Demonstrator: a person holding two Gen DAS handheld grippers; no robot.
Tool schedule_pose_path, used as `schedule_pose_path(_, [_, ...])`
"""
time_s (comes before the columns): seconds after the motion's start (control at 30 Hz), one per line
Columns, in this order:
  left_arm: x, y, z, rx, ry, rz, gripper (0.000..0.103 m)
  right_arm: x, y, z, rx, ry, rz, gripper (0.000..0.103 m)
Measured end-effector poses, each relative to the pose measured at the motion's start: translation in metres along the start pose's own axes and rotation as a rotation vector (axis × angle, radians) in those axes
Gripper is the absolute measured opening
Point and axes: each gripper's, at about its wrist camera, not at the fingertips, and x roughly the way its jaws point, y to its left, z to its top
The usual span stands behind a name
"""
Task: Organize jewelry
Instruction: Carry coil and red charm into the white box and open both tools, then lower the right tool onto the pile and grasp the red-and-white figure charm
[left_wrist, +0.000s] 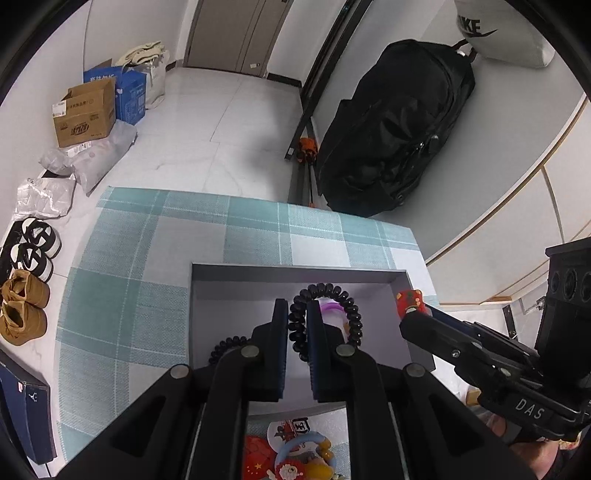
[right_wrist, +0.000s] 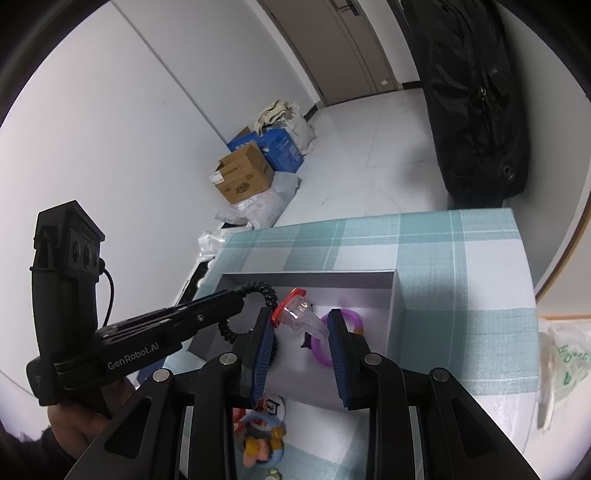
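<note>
A grey open box (left_wrist: 207, 280) sits on the checked cloth; it also shows in the right wrist view (right_wrist: 397, 295). My left gripper (left_wrist: 297, 314) is shut on a black spiral hair tie (left_wrist: 354, 306) and holds it over the box. My right gripper (right_wrist: 301, 325) is shut on a clear clip with a red top (right_wrist: 301, 312), held over the box. The clip shows red in the left wrist view (left_wrist: 410, 301). A purple ring (right_wrist: 319, 352) lies in the box. Another black coil (left_wrist: 225, 345) lies at the box's left.
Several colourful trinkets (left_wrist: 291, 454) lie on the cloth in front of the box, also in the right wrist view (right_wrist: 258, 439). A black bag (left_wrist: 391, 129) stands beyond the table. Cardboard boxes (left_wrist: 85, 114) and shoes (left_wrist: 26, 302) are on the floor.
</note>
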Motion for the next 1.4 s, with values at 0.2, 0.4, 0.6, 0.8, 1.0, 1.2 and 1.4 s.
schedule_pose_path(0.2, [0.004,0.002,-0.002,-0.011,0.021,-0.015,0.006,0.007,-0.003,-0.002,0.013,0.025,-0.007,0.029])
schedule_pose_path(0.4, [0.009,0.003,-0.002,-0.033,0.037,-0.03,0.006,0.011,-0.003,-0.005,0.015,0.044,0.005,0.029])
schedule_pose_path(0.6, [0.013,0.007,-0.002,-0.073,0.046,-0.041,0.006,0.015,-0.005,-0.006,0.027,0.061,-0.001,0.03])
schedule_pose_path(0.8, [0.011,0.013,0.001,-0.123,0.076,-0.063,0.026,0.007,-0.002,-0.004,0.019,0.039,-0.002,0.045])
schedule_pose_path(1.0, [-0.01,0.014,0.0,-0.133,0.005,-0.059,0.046,-0.016,0.006,-0.005,-0.017,-0.041,0.005,0.067])
schedule_pose_path(1.2, [-0.024,0.015,-0.007,-0.115,-0.033,0.001,0.047,-0.032,0.008,-0.009,-0.024,-0.074,-0.021,0.077])
schedule_pose_path(1.4, [-0.039,0.013,-0.021,-0.075,-0.071,0.074,0.048,-0.047,0.01,-0.021,-0.04,-0.102,-0.042,0.086])
